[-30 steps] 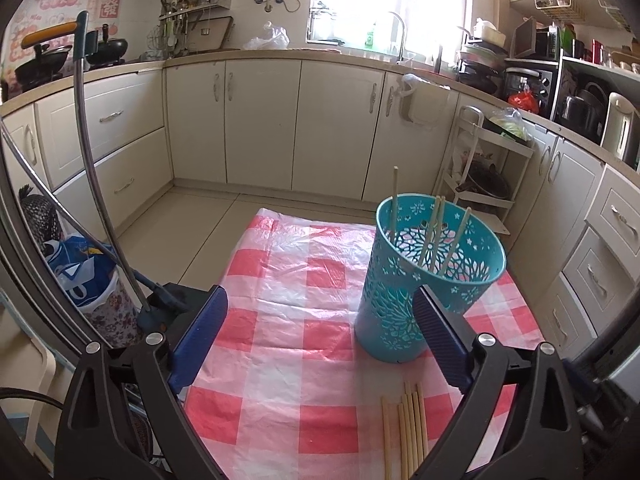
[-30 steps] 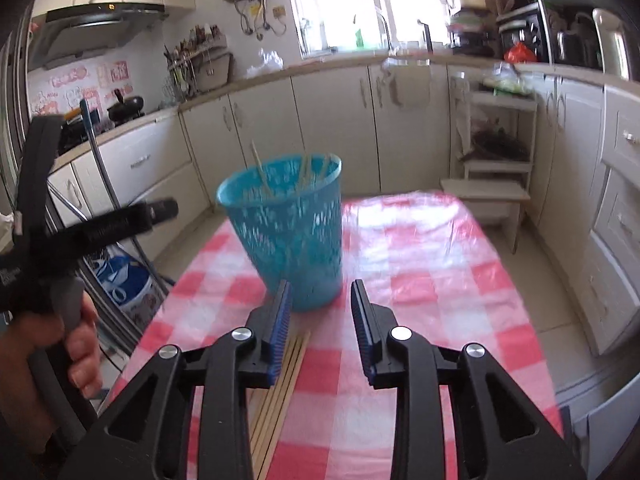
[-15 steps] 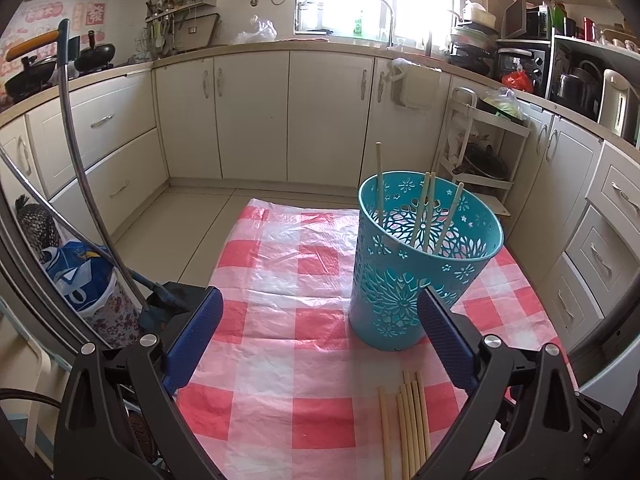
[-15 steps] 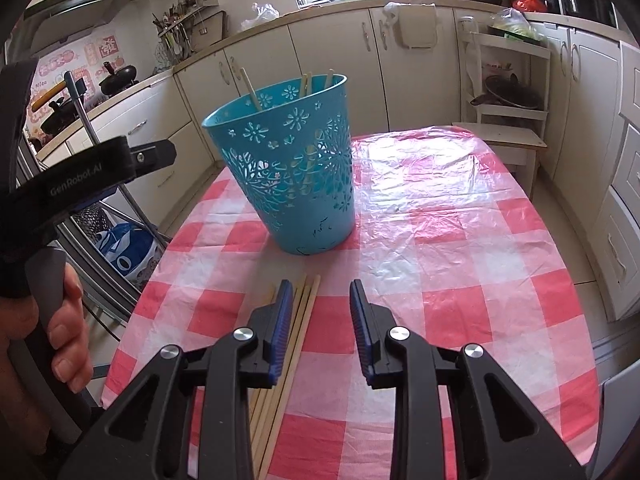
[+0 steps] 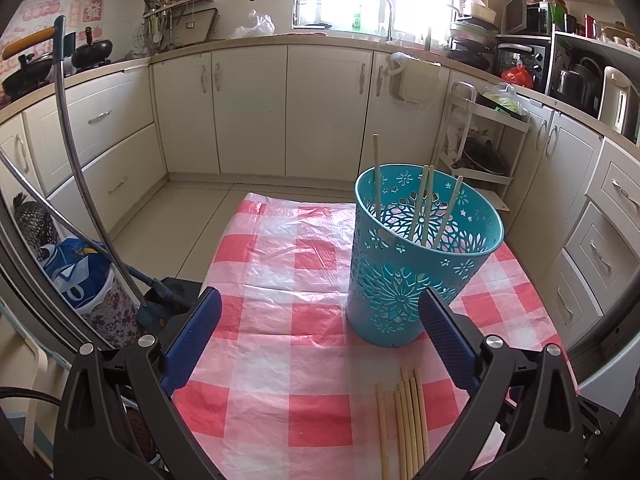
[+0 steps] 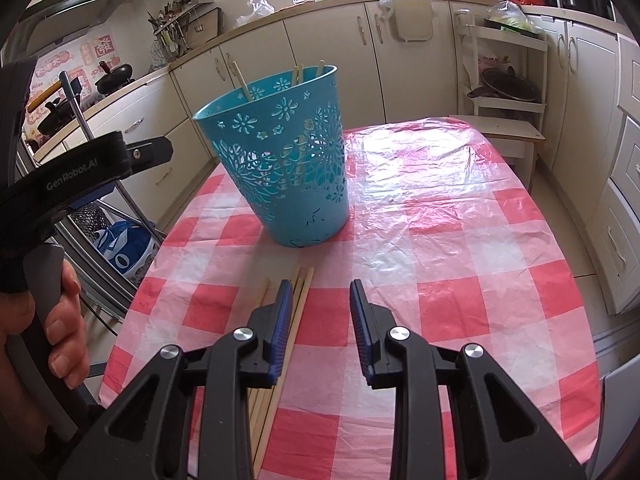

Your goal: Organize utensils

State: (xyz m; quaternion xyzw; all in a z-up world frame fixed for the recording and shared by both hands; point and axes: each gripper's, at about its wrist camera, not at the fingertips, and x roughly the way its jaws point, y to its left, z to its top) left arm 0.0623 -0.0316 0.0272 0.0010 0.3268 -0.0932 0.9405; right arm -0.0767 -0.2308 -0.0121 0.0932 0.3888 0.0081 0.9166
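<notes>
Left wrist view. A table under a red-and-white checked plastic cloth (image 5: 280, 320) stood in a kitchen of cream cabinets (image 5: 256, 108), with a sunlit window behind. A perforated turquoise plastic basket (image 5: 404, 280) stood upright toward the table's right side; four pale wooden chopsticks (image 5: 426, 204) leaned inside it. A bundle of loose wooden chopsticks (image 5: 408, 420) lay flat near the table's near edge, just in front of the basket. The cloth's left half lay bare. The left gripper (image 5: 316, 332) hung above the near edge, jaws spread wide, holding nothing and touching nothing.

Right wrist view. The same basket (image 6: 280, 168) sat near the table's far left corner, with open cloth (image 6: 460, 240) to its right as far as the right edge. The loose chopsticks (image 6: 298, 284) ran from in front of the basket back under the right gripper (image 6: 318, 304), mostly beneath its left finger (image 6: 280, 332). Jaws were parted narrowly and empty; contact with the sticks could not be judged. The left gripper's black body (image 6: 76, 172) showed at the left, gripped by a hand (image 6: 52, 320).
</notes>
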